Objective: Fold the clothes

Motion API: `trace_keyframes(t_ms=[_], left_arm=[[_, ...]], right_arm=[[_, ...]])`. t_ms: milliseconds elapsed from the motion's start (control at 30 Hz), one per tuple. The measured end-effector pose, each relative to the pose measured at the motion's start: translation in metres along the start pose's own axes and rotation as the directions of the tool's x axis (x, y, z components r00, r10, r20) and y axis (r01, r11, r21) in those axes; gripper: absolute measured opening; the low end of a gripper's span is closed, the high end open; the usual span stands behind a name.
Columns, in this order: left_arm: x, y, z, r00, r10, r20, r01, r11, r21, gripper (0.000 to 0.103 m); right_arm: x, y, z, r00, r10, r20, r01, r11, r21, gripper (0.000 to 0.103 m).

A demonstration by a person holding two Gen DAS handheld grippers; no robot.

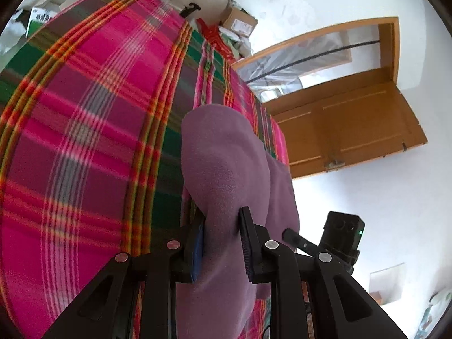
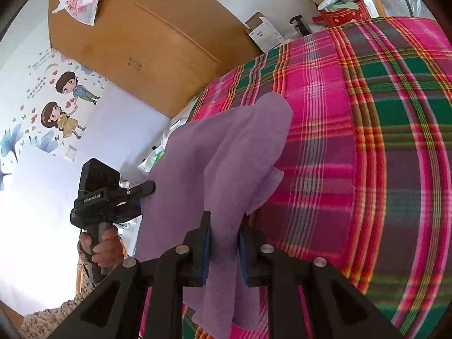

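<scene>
While the soft mauve fleece garment (image 1: 226,169) hangs unfolded above the pink-and-green plaid blanket (image 1: 84,141), left gripper (image 1: 221,243) and right gripper (image 2: 224,243) each clamp an edge at 6 o'clock, so folding is midway at most.

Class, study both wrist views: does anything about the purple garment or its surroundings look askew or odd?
Nothing looks damaged. The purple garment hangs bunched and uneven between the left gripper and right gripper, one flap drooping over the plaid blanket. That fits mid-fold.

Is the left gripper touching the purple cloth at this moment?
Touching. The left wrist view shows the purple cloth pinched between both fingers of the left gripper, with no gap.
</scene>
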State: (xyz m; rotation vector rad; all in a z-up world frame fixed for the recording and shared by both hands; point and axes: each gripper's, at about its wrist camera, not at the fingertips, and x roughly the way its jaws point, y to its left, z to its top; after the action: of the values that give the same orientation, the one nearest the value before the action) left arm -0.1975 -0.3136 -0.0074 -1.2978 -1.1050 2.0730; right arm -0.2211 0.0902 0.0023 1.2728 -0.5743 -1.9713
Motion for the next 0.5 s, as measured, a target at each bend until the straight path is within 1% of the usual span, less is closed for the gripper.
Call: trace_keyframes(t_ms=[133,300,500], left_arm=[[0.007,0.000,0.016,1.000,0.009,0.008,-0.009,1.000,-0.007,0.023],[0.015,0.010,0.019,0.999,0.042,-0.004,-0.042,0.999,-0.017,0.023],[0.020,0.021,0.020,0.998,0.055,-0.014,-0.055,0.998,-0.034,0.022]], right_arm=[[0.008,-0.009,0.004,1.000,-0.010,-0.003,0.010,1.000,0.018,0.017],[0.018,-0.022,0.008,1.000,-0.024,-0.008,0.024,0.999,0.045,0.017],[0.028,-0.036,0.007,0.999,-0.038,-0.016,0.039,0.996,0.078,0.018]])
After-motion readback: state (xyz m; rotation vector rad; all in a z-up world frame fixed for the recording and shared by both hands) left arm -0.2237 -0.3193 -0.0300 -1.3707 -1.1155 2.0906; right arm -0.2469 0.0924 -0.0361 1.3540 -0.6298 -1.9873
